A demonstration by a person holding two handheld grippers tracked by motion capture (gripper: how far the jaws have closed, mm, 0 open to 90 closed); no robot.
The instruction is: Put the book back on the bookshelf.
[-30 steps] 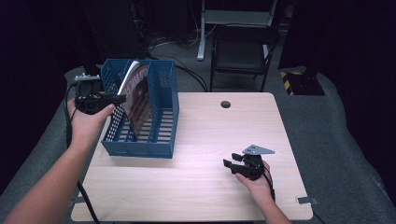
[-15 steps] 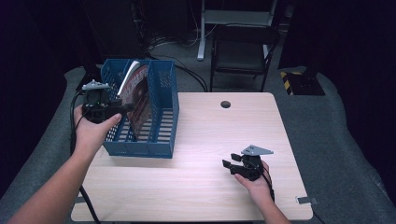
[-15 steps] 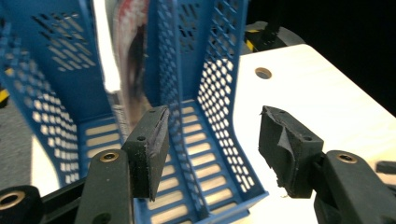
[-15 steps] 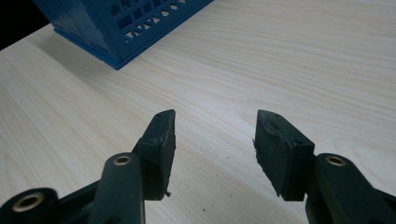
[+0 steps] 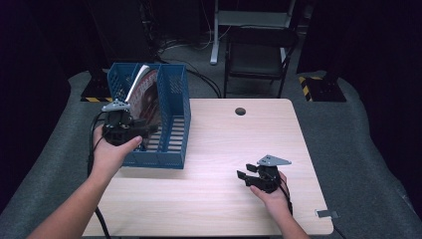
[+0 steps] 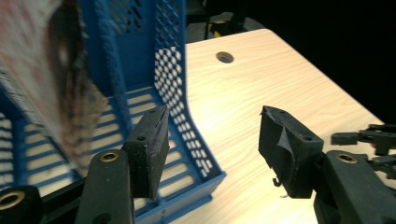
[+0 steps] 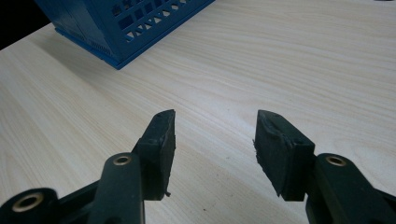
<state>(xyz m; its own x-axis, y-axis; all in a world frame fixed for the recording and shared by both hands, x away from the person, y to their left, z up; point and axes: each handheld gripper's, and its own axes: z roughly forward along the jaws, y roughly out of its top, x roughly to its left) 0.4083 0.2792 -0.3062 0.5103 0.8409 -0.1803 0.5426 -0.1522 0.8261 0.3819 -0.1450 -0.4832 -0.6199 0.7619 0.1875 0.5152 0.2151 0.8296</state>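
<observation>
With the magazine (image 5: 143,94) already stood in the blue file rack (image 5: 169,152) at the table's left edge, both the left gripper (image 5: 144,130) and the right gripper (image 5: 247,178) are seen released and empty, so little is judged left.

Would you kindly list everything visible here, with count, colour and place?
rack: one, blue, table's left rear.
magazine: one, reddish print, leaning inside the rack.
table: one, light wood, centre.
hole: one, dark, table's rear middle.
chair: one, black, behind the table.
left gripper: one, black, open, at the rack's near end.
right gripper: one, black, open, over the table's right front.
</observation>
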